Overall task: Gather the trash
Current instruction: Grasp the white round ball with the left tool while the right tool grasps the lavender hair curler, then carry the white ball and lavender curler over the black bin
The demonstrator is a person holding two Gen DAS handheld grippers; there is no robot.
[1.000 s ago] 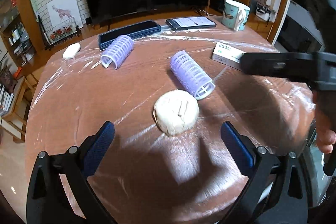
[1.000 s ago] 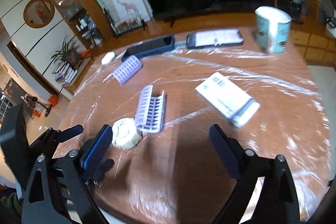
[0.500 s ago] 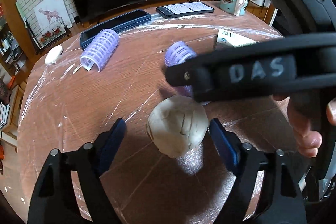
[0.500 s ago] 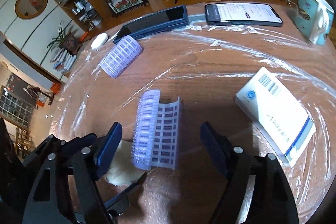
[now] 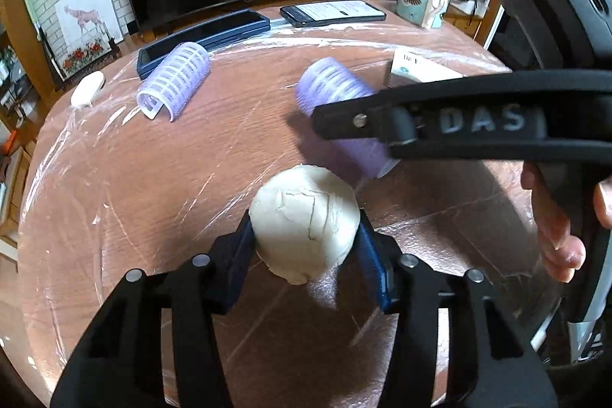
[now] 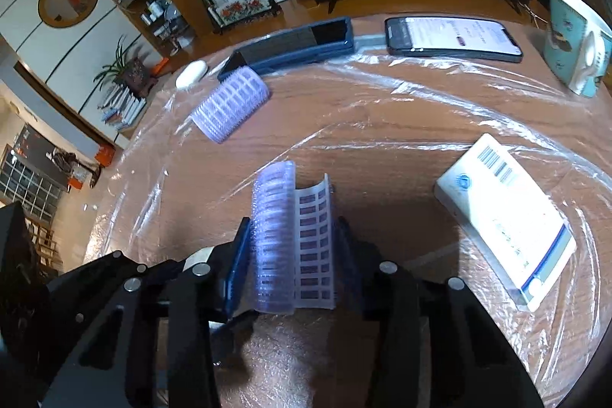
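Observation:
A white crumpled lump (image 5: 302,205) lies on the film-covered round table (image 5: 134,197). My left gripper (image 5: 304,222) has it between its blue pads, which touch both sides as the jaws are closing. A purple hair roller (image 6: 292,239), split open along its length, sits between the pads of my right gripper (image 6: 292,228), which is shut on it. In the left wrist view the same roller (image 5: 332,86) shows just behind the lump, partly hidden by the right gripper's black frame (image 5: 459,121).
A second purple roller (image 6: 229,106) lies farther back left. A white box (image 6: 505,217) is to the right. Along the far edge are a dark blue case (image 6: 290,44), a phone (image 6: 451,37), a mug (image 6: 573,41) and a small white object (image 6: 191,73).
Both grippers came closer to the table and closed: the left around the white lump, the right around the split purple roller. The right gripper's frame now crosses the left wrist view.

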